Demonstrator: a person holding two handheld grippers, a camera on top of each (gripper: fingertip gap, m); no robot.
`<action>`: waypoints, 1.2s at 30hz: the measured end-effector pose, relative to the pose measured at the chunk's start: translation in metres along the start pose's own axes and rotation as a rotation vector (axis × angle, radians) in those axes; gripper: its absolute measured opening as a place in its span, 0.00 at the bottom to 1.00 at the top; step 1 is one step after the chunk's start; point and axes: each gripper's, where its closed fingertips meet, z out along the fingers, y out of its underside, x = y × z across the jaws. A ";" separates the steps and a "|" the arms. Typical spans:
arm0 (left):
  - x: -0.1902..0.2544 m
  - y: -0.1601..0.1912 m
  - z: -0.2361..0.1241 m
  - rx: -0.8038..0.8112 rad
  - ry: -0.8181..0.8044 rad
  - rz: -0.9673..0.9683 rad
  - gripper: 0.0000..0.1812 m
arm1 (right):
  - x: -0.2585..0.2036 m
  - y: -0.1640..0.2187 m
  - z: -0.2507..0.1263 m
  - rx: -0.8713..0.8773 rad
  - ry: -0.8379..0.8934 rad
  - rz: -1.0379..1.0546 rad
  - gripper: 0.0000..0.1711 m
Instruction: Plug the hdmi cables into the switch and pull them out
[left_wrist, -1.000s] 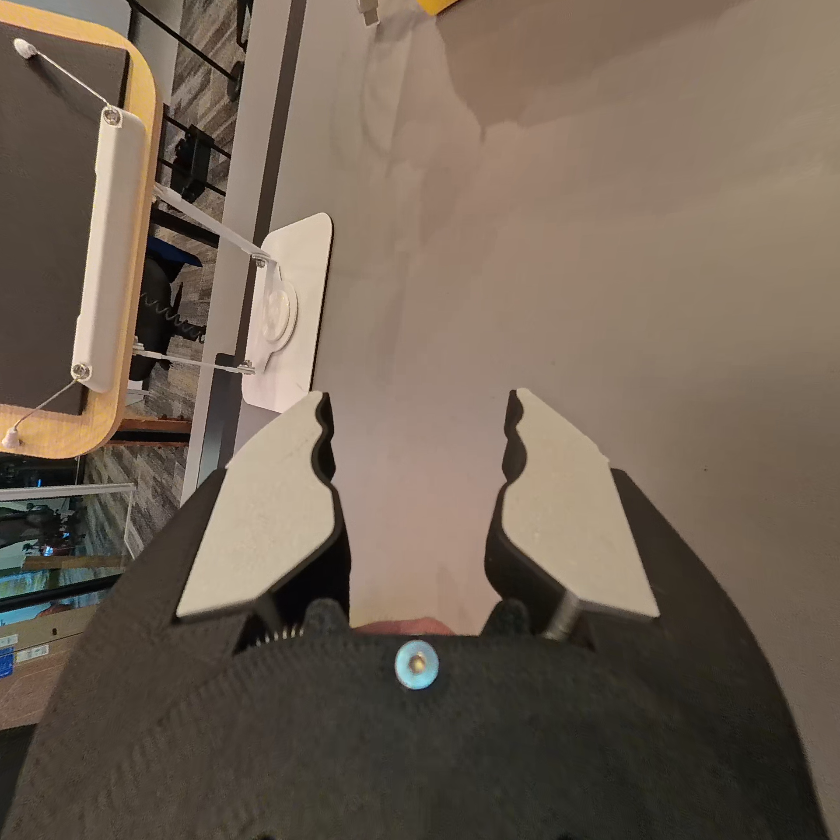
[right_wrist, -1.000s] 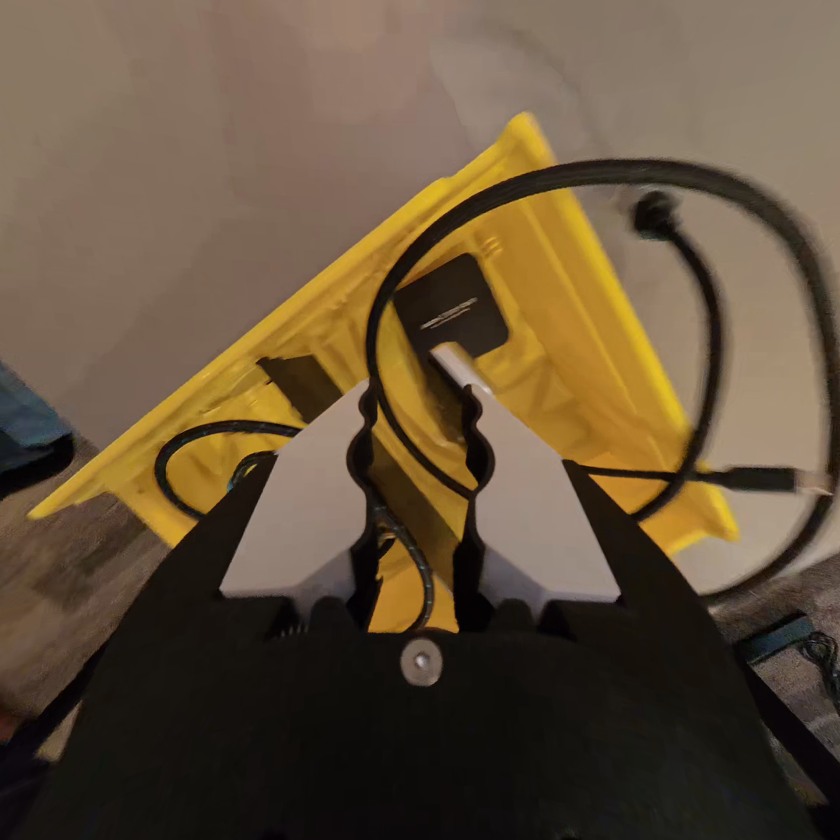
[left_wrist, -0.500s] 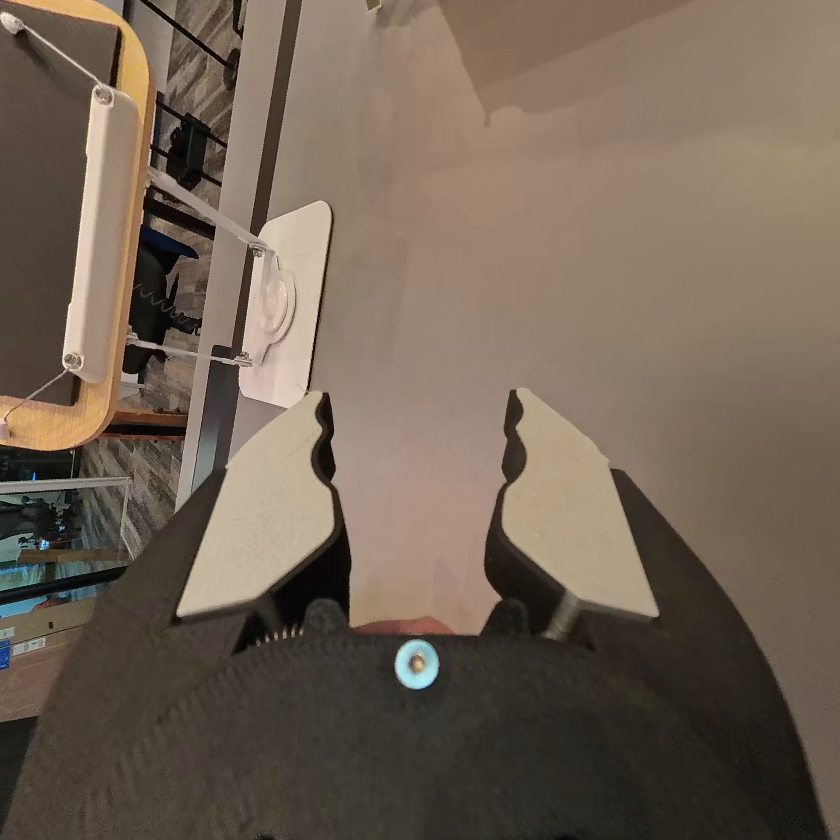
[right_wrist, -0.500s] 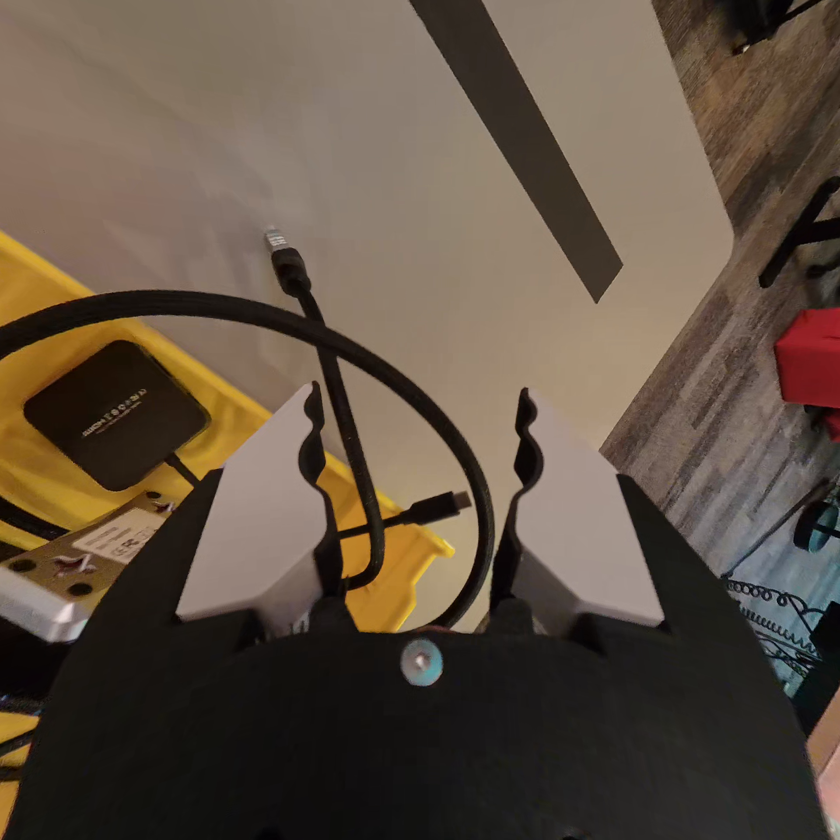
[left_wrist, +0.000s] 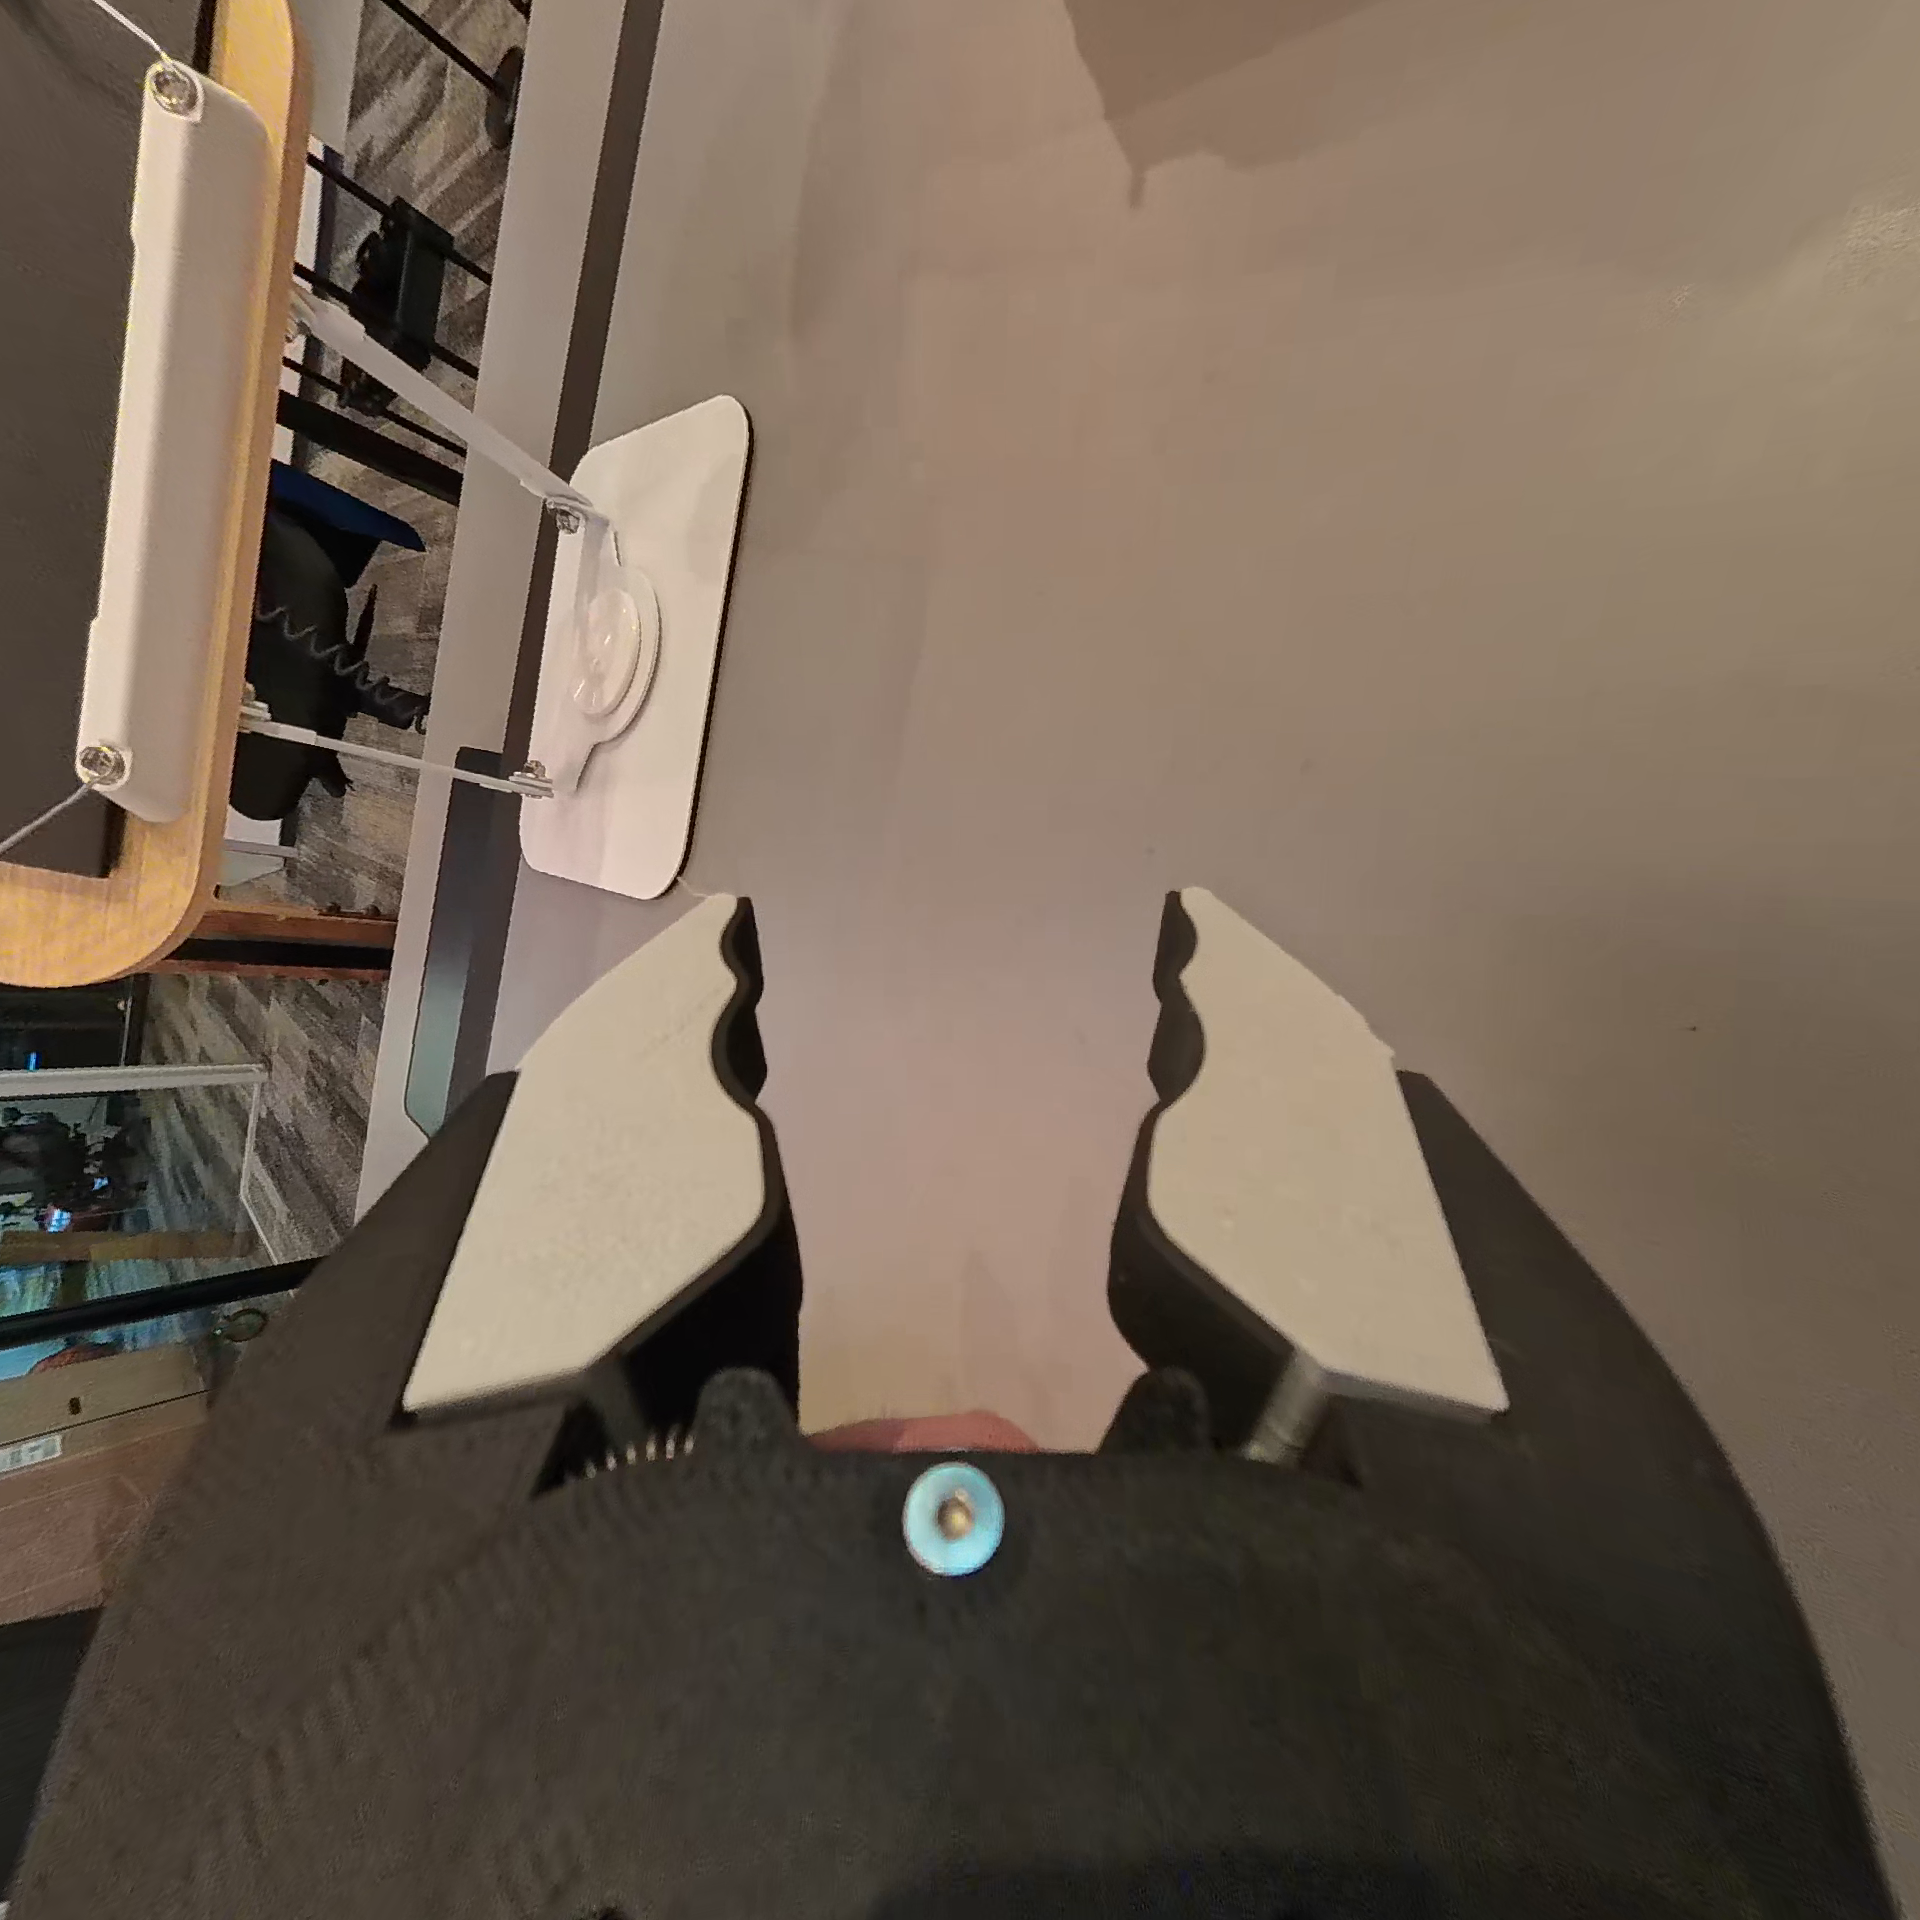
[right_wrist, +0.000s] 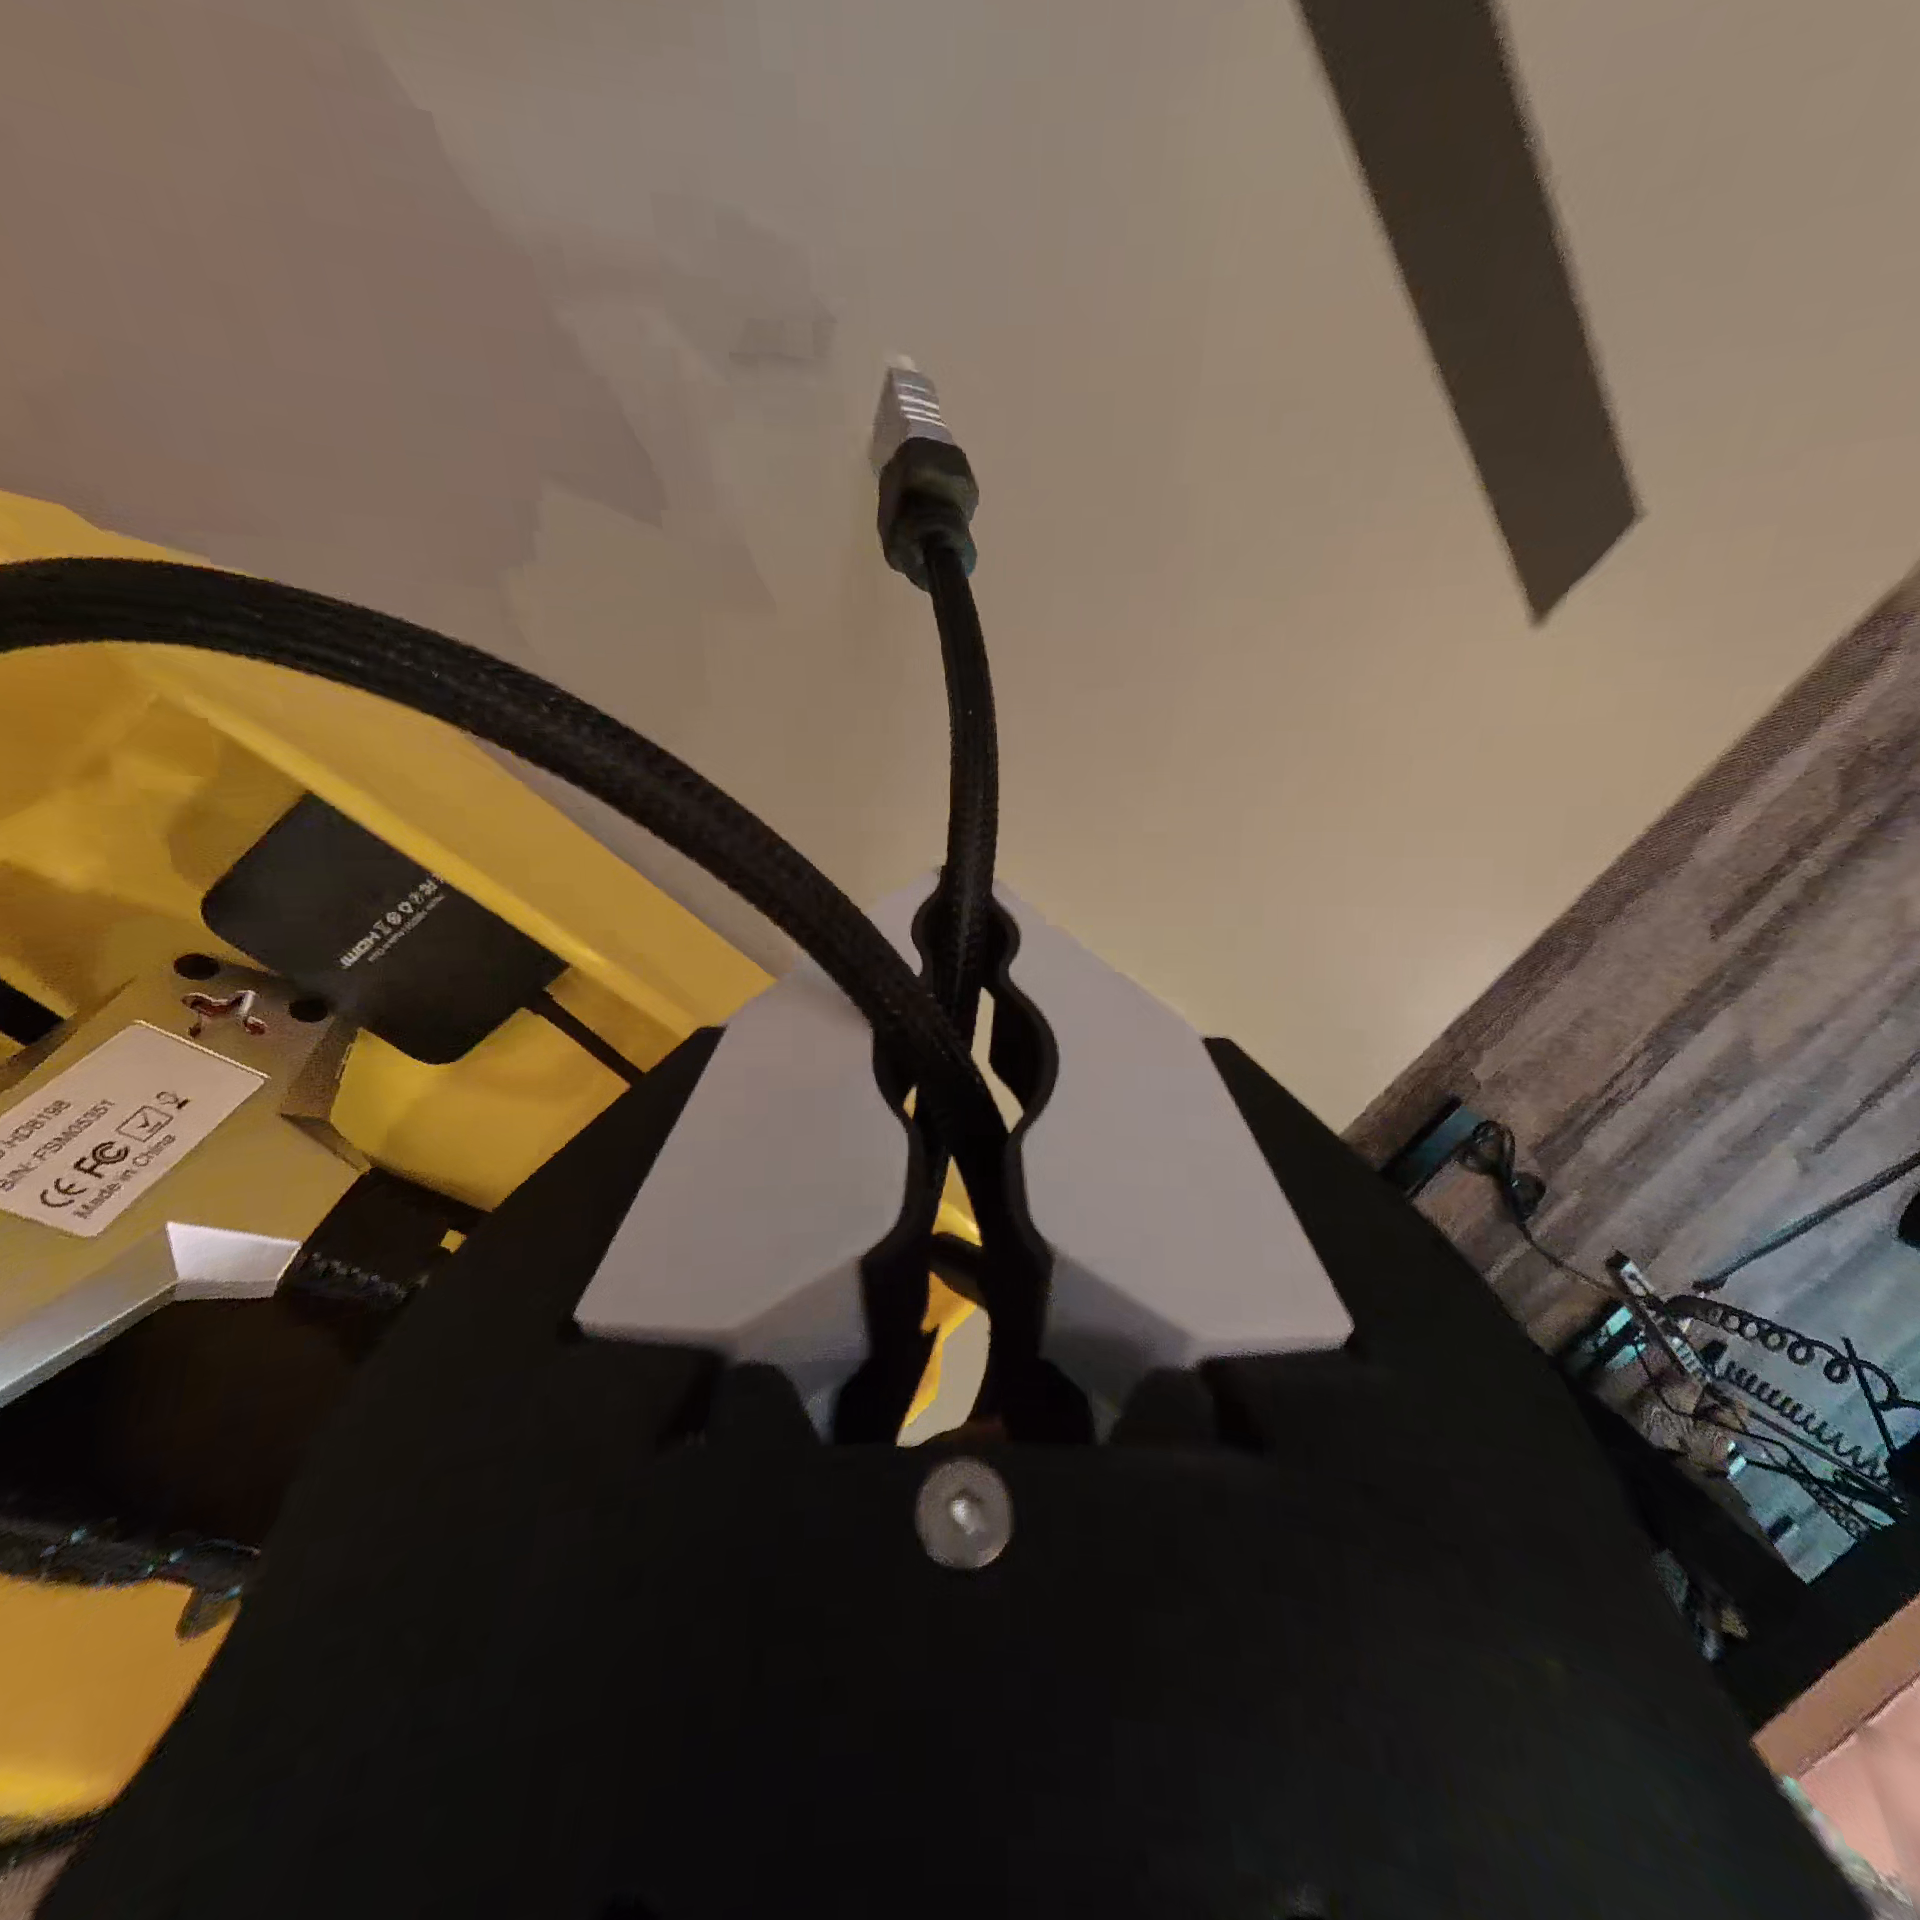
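Note:
My right gripper (right_wrist: 961, 920) is shut on a black braided HDMI cable (right_wrist: 968, 727). The cable runs forward from the fingertips and ends in a grey and black plug (right_wrist: 920, 447) held above the table. A thicker loop of the same kind of black cable (right_wrist: 582, 727) crosses in front of the left finger. A yellow bin (right_wrist: 644, 904) at the left holds a flat black box (right_wrist: 364, 935) and a silver device with a white label (right_wrist: 125, 1153). My left gripper (left_wrist: 956, 914) is open and empty over the bare grey table (left_wrist: 1351, 623).
A white stand base (left_wrist: 644, 644) sits at the table's left edge by the left gripper, with a wood-framed board (left_wrist: 156, 520) beyond it. A dark strip (right_wrist: 1475, 291) crosses the table at the far right. The table edge and floor (right_wrist: 1714, 935) lie to the right. My hands' fingertips stand some 50 cm from each other.
My right gripper opened wide around the cable, swung away from the bin toward the table, then closed on the thin cable. The left gripper stayed open and barely moved.

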 end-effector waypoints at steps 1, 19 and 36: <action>0.000 0.000 0.000 -0.001 -0.001 0.000 0.40 | 0.002 -0.002 -0.007 0.044 0.025 0.016 0.00; 0.005 -0.012 -0.001 0.008 -0.004 0.016 0.40 | -0.058 0.031 -0.104 0.435 0.080 -0.087 0.00; 0.007 -0.012 0.000 0.008 0.002 0.014 0.40 | -0.071 0.047 -0.057 0.222 0.008 -0.182 0.00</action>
